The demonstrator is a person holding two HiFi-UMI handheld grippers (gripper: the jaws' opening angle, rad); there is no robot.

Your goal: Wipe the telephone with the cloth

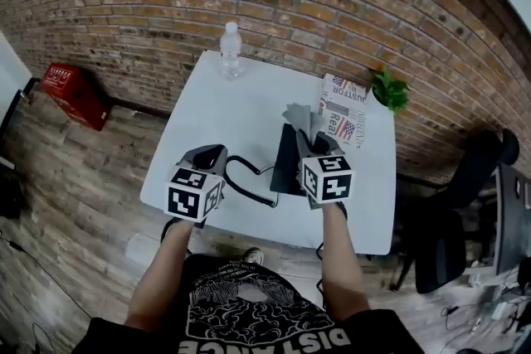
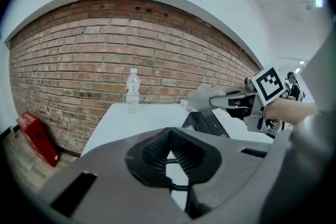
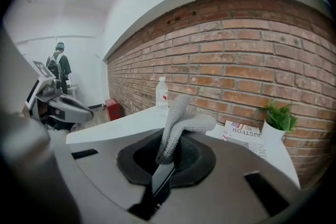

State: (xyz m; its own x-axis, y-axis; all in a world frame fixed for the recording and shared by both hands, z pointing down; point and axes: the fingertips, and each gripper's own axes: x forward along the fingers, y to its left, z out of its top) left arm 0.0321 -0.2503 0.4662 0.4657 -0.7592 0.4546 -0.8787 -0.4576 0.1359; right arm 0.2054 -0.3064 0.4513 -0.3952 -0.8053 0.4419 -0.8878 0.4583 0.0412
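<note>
The black telephone (image 1: 284,166) lies on the white table (image 1: 224,116), right of centre, and its coiled cord (image 1: 247,182) loops out to the left. My right gripper (image 1: 314,137) hangs over the telephone's far end, shut on a grey cloth (image 1: 303,118) that sticks up out of the jaws (image 3: 178,120). A glossy black edge of the telephone (image 3: 161,180) shows below them. My left gripper (image 1: 207,155) is above the cord's left end. Its pads meet at the tip (image 2: 168,134) with nothing seen between them, and the cord (image 2: 173,165) shows on the table below.
A water bottle (image 1: 230,50) stands at the table's far edge. A magazine (image 1: 342,108) and a small potted plant (image 1: 390,89) sit at the far right. A red crate (image 1: 75,91) is on the floor left, and a black office chair (image 1: 465,178) stands right.
</note>
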